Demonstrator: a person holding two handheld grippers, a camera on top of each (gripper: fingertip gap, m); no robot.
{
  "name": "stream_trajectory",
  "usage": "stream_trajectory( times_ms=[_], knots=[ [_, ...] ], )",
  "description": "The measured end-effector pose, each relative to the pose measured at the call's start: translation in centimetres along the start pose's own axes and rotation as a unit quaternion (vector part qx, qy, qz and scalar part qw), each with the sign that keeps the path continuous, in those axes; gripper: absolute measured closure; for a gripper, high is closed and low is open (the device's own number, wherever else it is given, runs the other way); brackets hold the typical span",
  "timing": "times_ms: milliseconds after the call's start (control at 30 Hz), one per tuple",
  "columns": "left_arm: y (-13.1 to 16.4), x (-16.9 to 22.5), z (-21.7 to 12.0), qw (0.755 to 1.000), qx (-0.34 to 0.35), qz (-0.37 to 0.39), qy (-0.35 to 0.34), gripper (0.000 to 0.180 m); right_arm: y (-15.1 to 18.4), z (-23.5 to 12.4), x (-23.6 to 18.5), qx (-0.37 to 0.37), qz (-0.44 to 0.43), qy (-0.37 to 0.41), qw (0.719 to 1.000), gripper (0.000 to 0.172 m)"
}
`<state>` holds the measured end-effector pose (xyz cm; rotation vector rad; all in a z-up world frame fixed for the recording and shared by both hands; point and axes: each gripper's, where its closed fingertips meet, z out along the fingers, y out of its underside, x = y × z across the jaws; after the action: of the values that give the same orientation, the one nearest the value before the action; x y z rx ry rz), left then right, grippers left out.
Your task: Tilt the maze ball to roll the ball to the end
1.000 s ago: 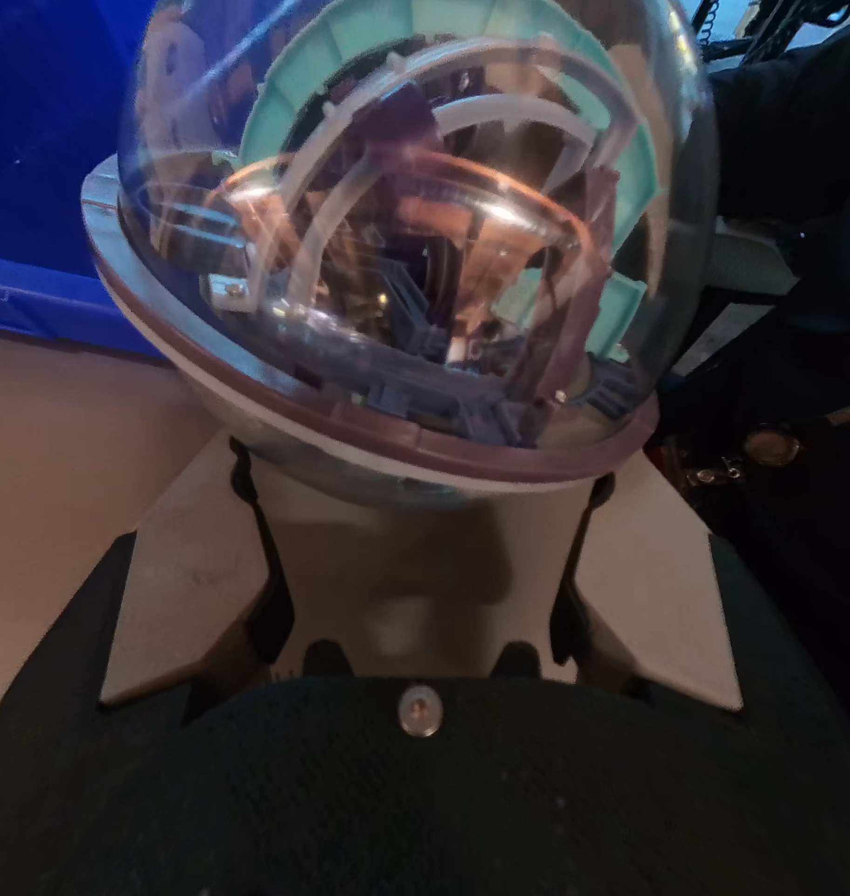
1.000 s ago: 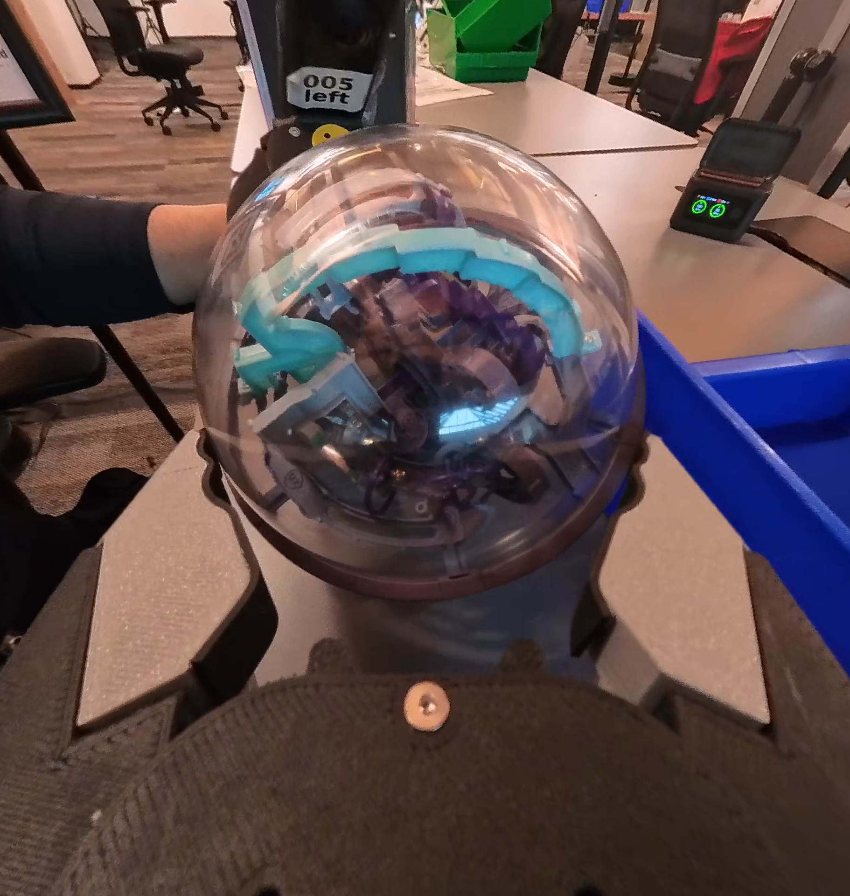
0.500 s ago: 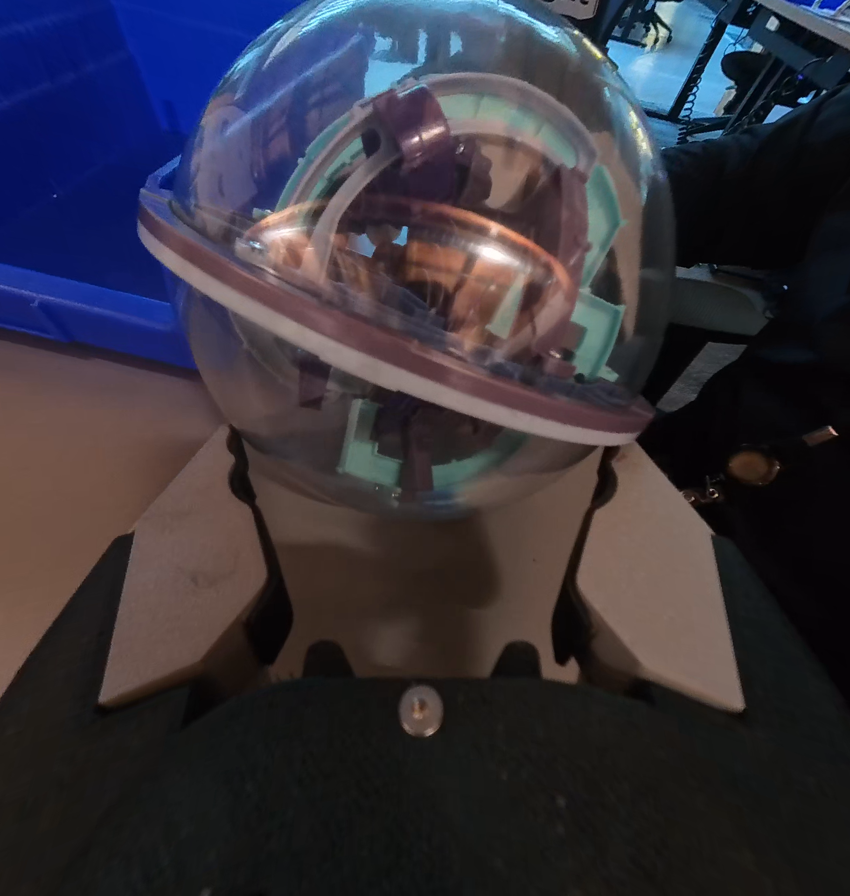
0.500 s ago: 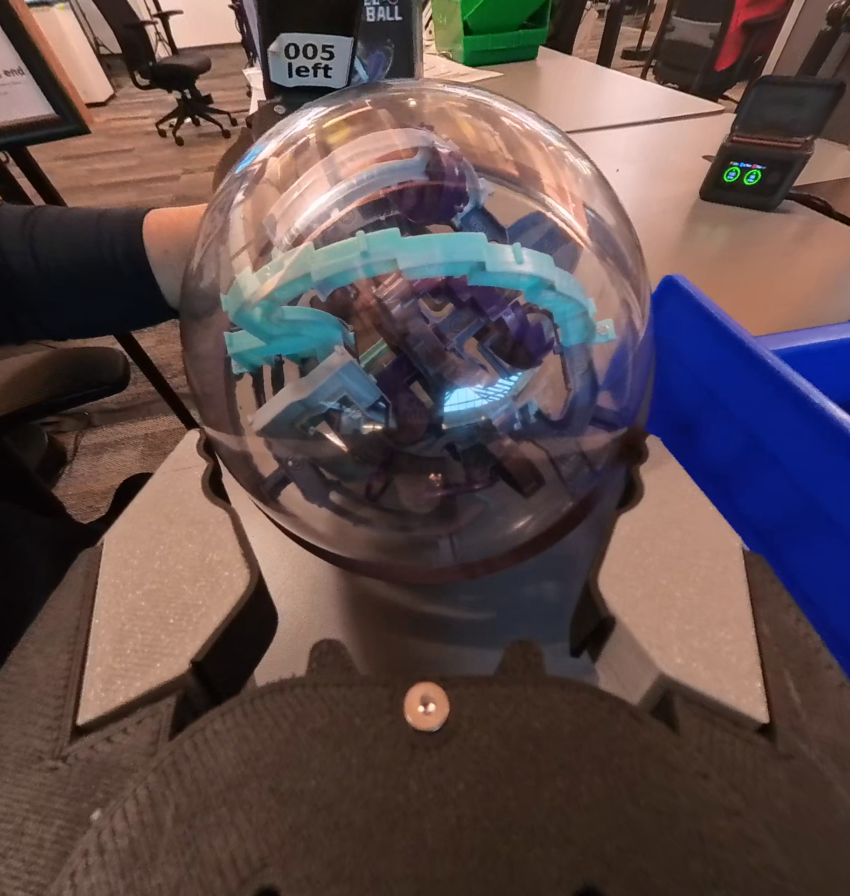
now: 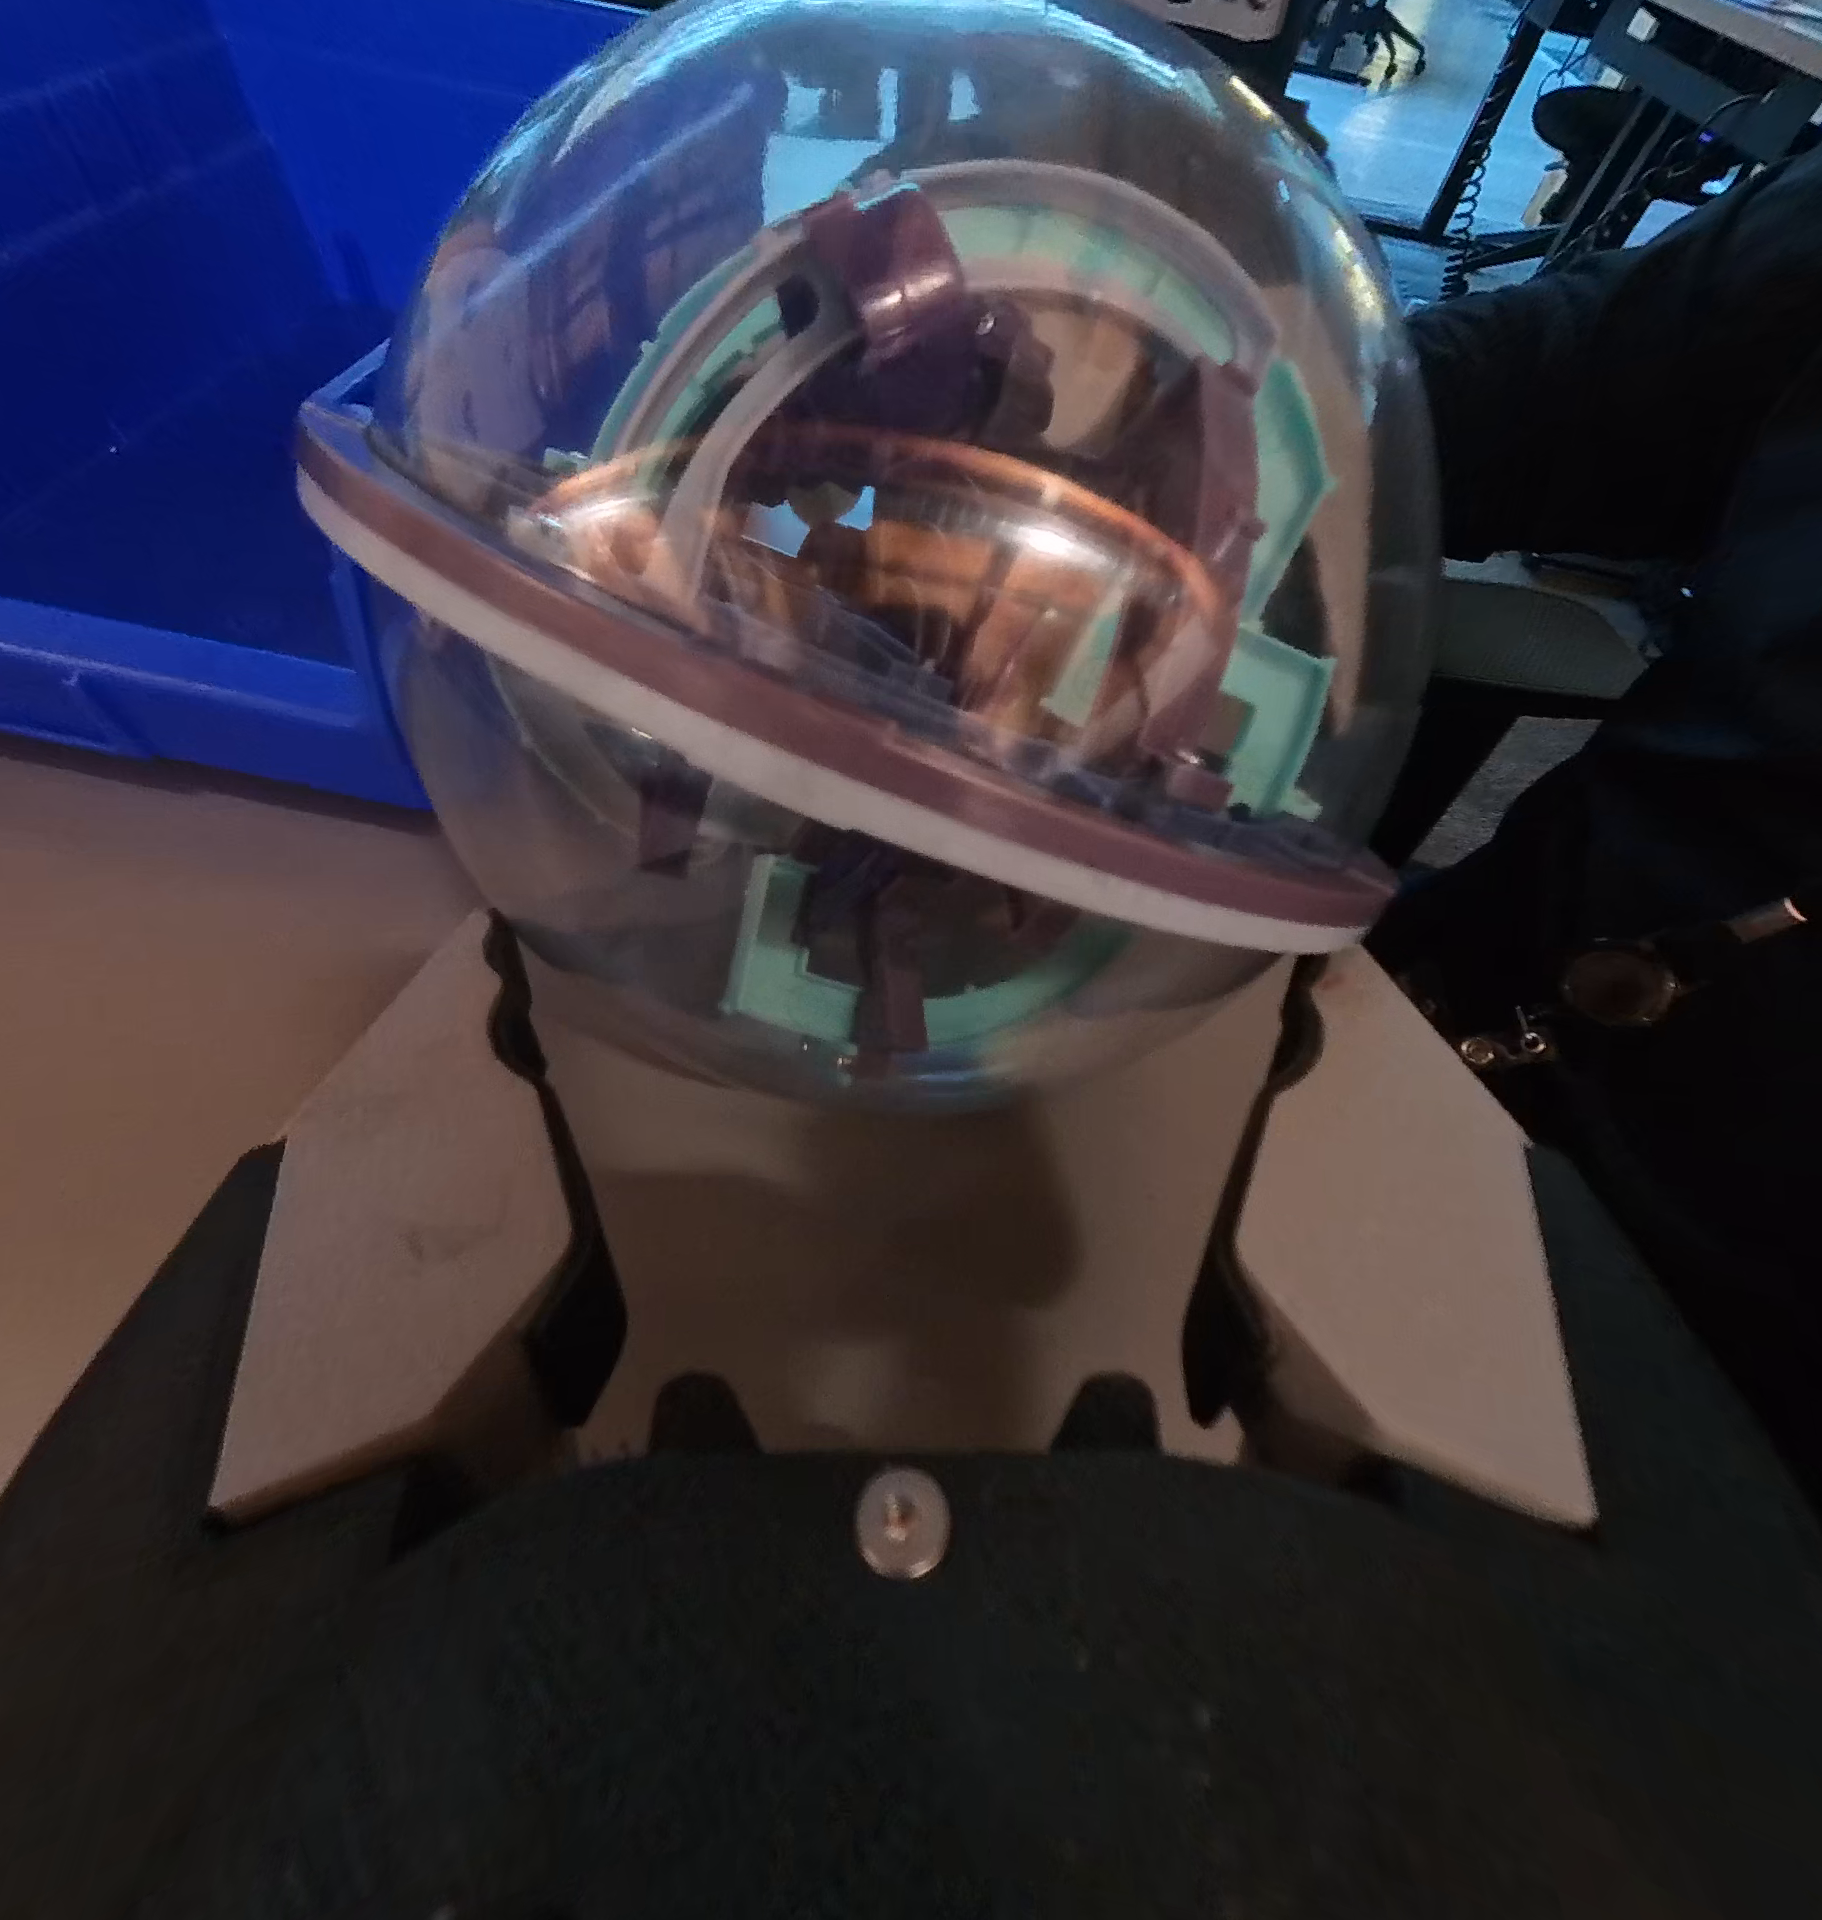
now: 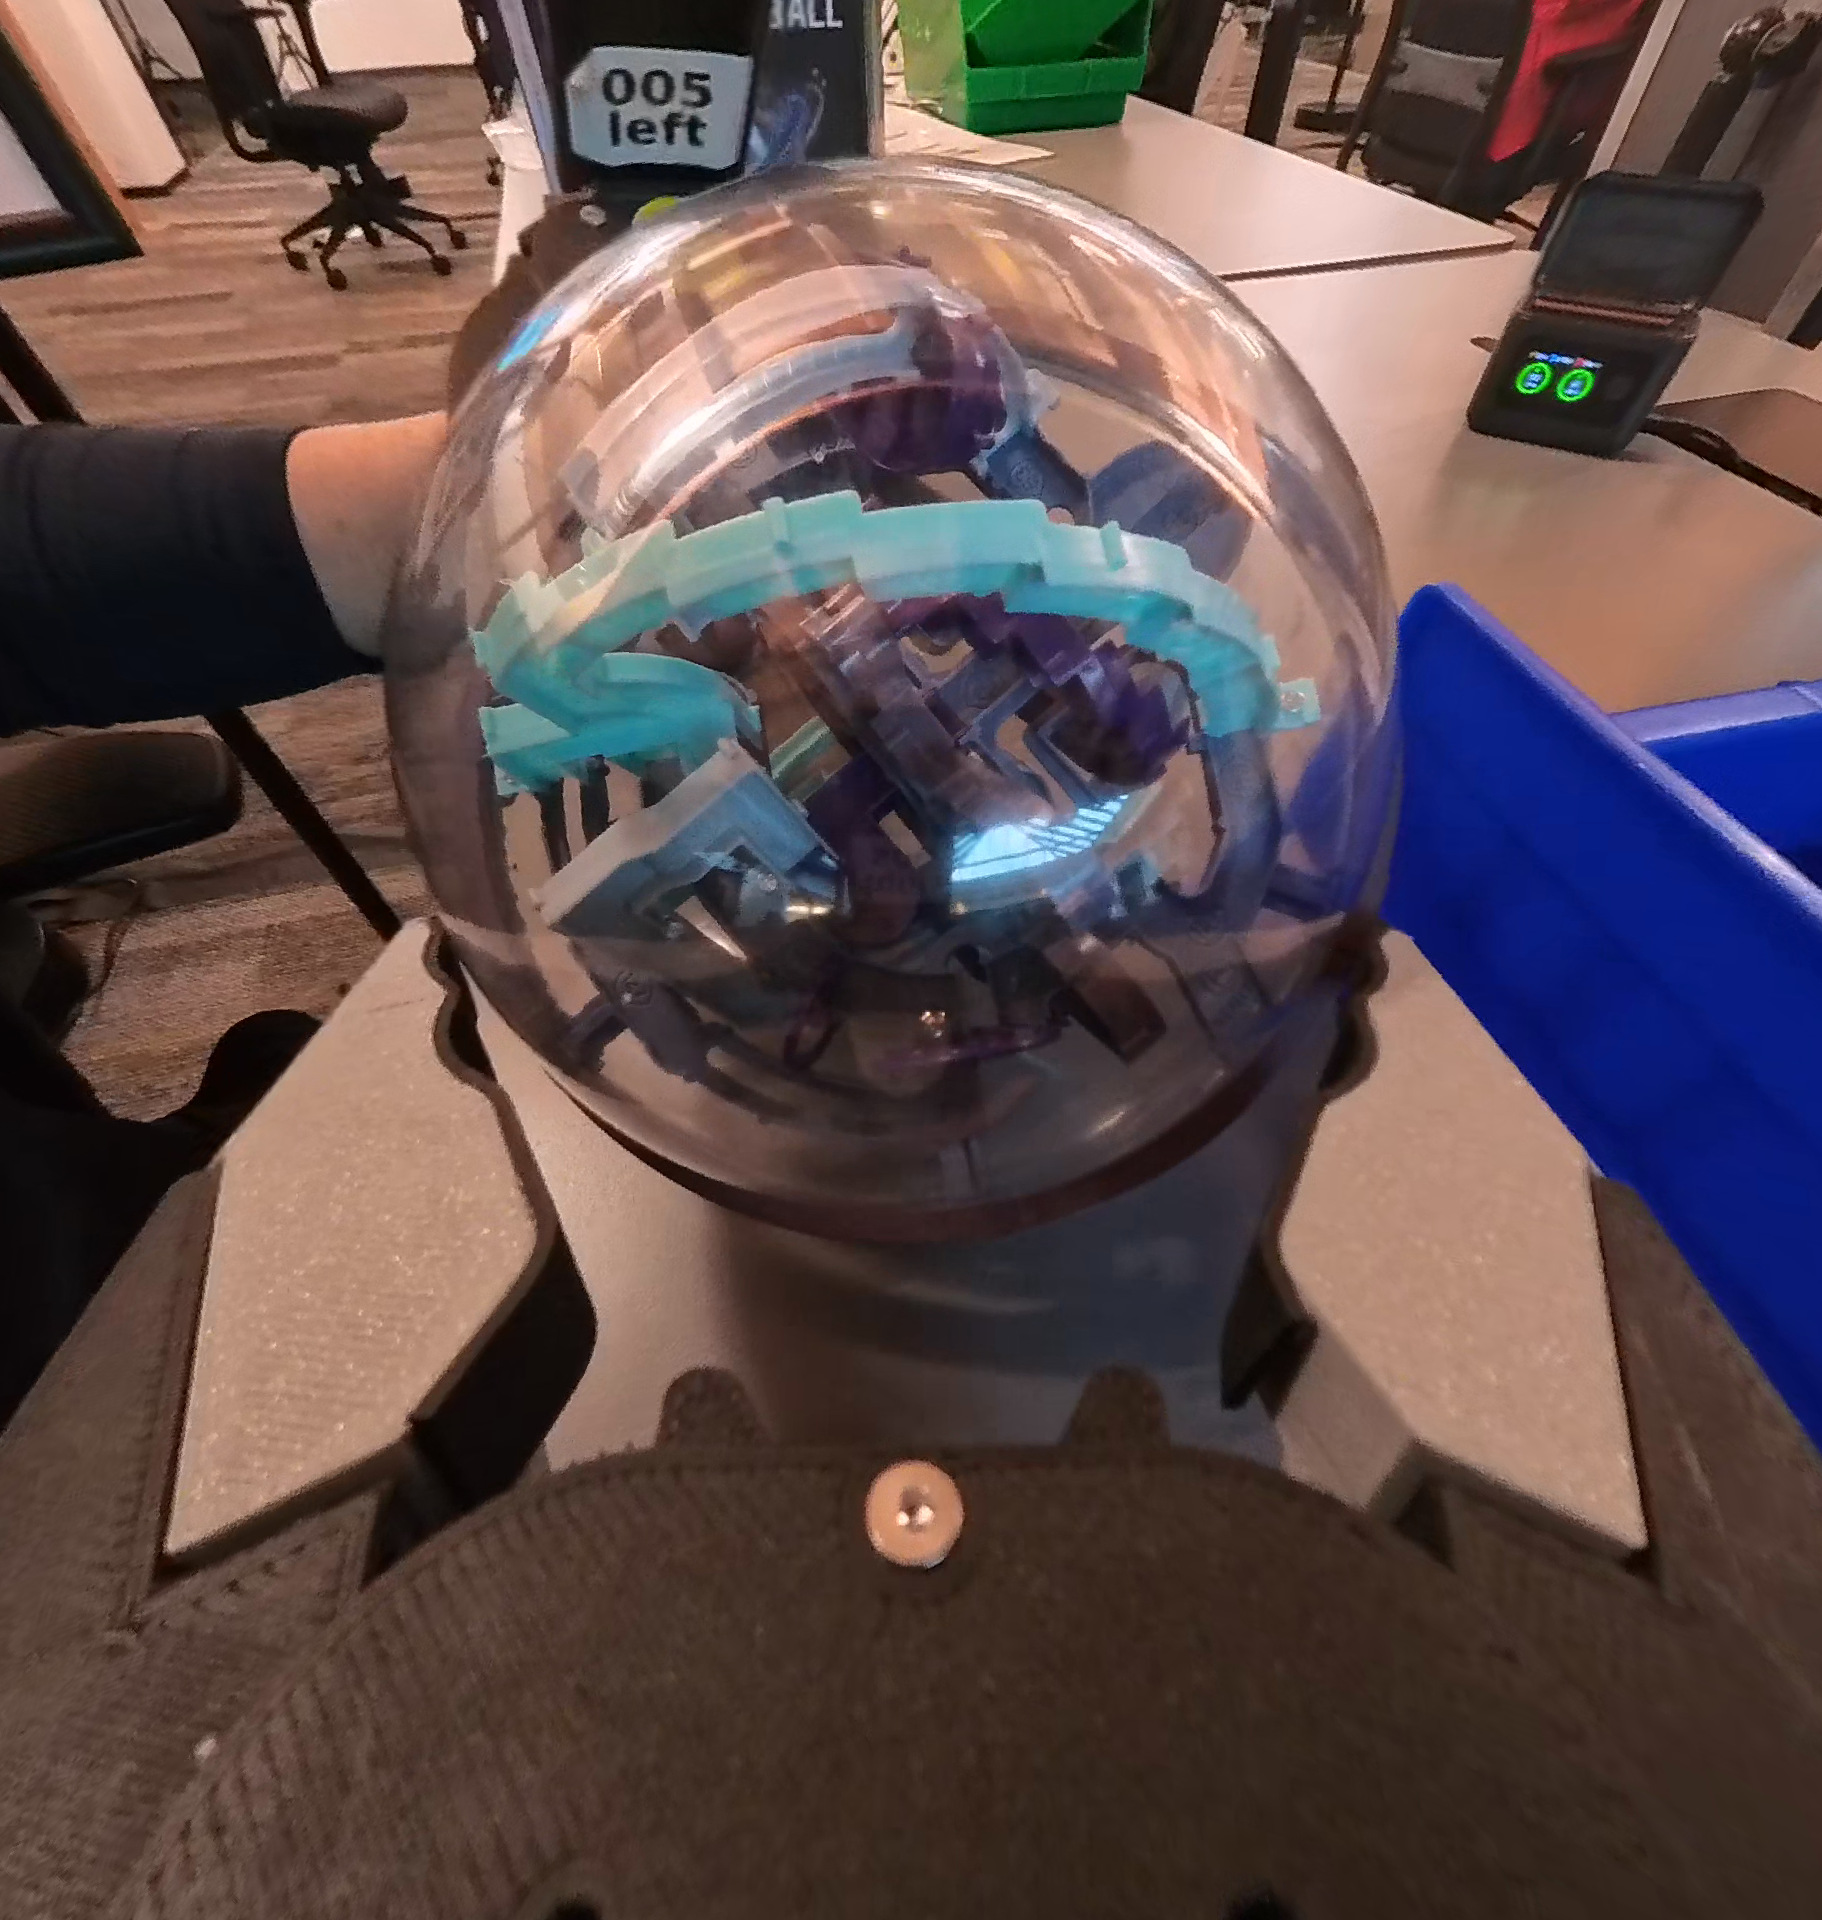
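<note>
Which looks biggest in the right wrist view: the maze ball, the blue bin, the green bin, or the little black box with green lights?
1. maze ball, though it is nearest the camera
2. blue bin, partly cut off
3. black box with green lights and green bin look alike; unsure

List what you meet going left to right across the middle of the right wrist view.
Person's dark sleeve → hand → clear maze ball held between both grippers → blue bin.

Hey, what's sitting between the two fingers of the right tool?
The maze ball, its clear shell filling the span between the fingers; the right wrist view shows it.
</note>
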<state>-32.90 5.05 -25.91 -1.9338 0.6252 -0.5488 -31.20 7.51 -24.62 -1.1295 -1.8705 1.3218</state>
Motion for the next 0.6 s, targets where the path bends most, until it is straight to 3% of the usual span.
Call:
stream_trajectory(
  times_ms=[167, 600],
  knots=[
    [-0.1, -0.2, -0.2, 1.000, 0.004, -0.003, -0.002, 0.042, -0.3, -0.6, 0.0, 0.009, -0.022, 0.039, 0.999, 0.027],
    [0.2, 0.0, -1.3, 1.000, 0.011, -0.008, 0.005, 0.053, -0.3, -0.4, -0.3, 0.011, -0.034, 0.051, 0.998, 0.027]
  ],
)
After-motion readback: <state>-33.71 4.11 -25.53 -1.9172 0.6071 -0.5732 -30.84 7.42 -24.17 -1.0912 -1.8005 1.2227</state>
